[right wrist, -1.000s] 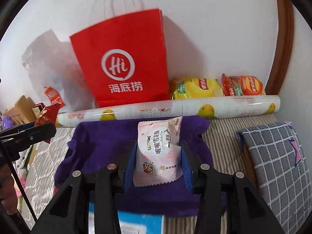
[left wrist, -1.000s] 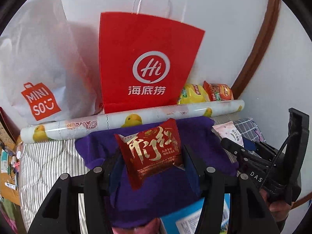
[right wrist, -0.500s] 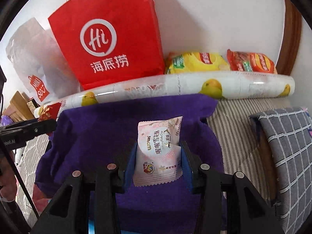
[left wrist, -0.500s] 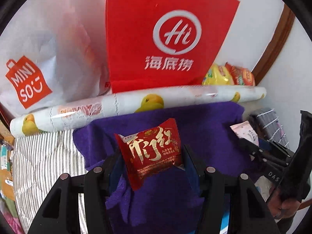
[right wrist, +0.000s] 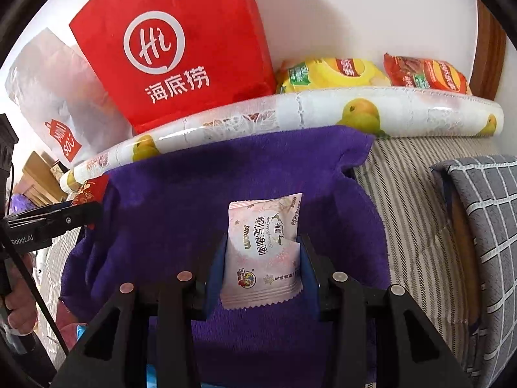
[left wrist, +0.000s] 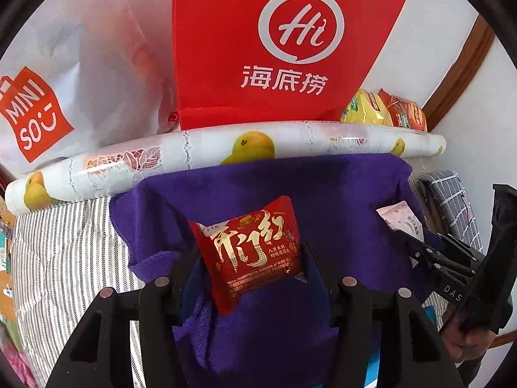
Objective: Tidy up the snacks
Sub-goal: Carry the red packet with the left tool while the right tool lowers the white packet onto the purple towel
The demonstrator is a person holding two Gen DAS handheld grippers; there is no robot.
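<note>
Squarely between the left gripper point(left wrist: 250, 260) jaws sits the red snack packet point(left wrist: 250, 252), clamped, tilted toward one o'clock. Likewise the right gripper point(right wrist: 261, 255) clamps the pink snack packet point(right wrist: 263, 252), pointing twelve o'clock over the purple towel point(right wrist: 181, 200).

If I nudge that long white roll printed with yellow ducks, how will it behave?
The long white duck-printed roll is cylindrical and lies along the striped bedding, so it would probably roll rather than slide. The red paper bag right behind it may block backward travel. Its glossy wrap looks slippery to pinch.
</note>
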